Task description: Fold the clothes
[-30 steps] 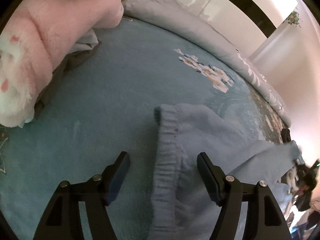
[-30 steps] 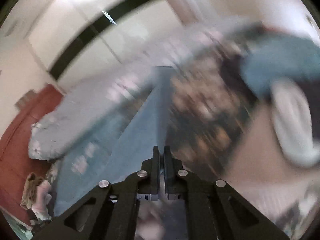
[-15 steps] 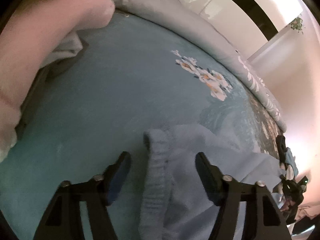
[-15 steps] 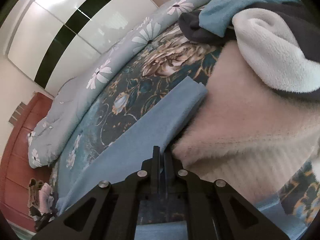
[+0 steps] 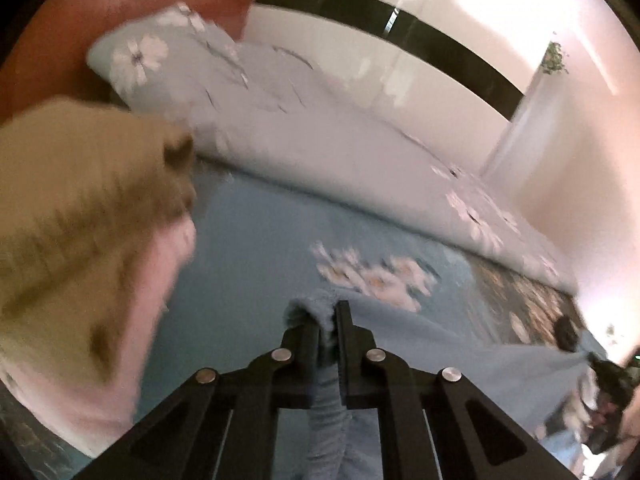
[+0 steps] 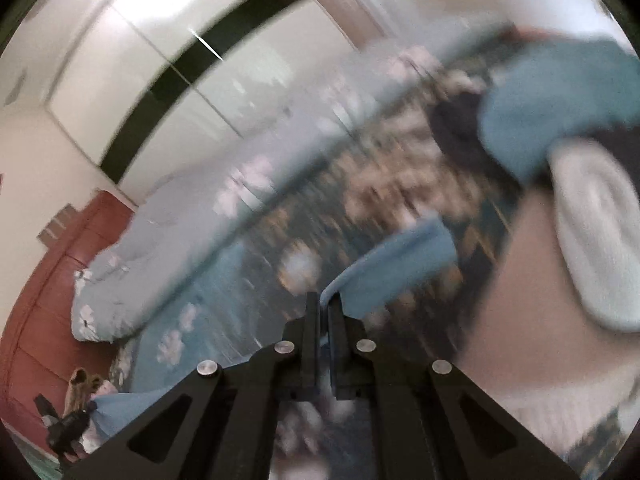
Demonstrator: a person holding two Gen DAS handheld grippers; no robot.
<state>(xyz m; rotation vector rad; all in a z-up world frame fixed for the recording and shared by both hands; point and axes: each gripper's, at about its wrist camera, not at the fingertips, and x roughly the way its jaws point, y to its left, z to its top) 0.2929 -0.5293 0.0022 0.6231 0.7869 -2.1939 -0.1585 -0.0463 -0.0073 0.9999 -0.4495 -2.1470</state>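
Observation:
A pair of light blue fleece trousers (image 5: 440, 348) lies stretched along the blue floral bedspread (image 5: 248, 248). My left gripper (image 5: 326, 312) is shut on its gathered waistband (image 5: 308, 304), which it holds raised off the bed. In the right wrist view my right gripper (image 6: 323, 300) is shut on the trousers' other end (image 6: 400, 256), and that cloth folds up out of the fingers. Each view shows the other gripper small at the far end: the right one (image 5: 608, 376) and the left one (image 6: 68, 424). Both views are blurred by motion.
A pile of tan and pink fleece clothes (image 5: 80, 240) sits close on the left. A rolled grey floral duvet (image 5: 320, 140) runs along the bed's far side before a red-brown headboard (image 5: 120, 12). Beige (image 6: 540, 300), teal (image 6: 560, 92) and white fleece (image 6: 592, 232) clothes are heaped at right.
My left gripper's jaws closed on the waistband that lay between them and rose, tilting upward. The right gripper stayed shut and lifted the other end off the bed.

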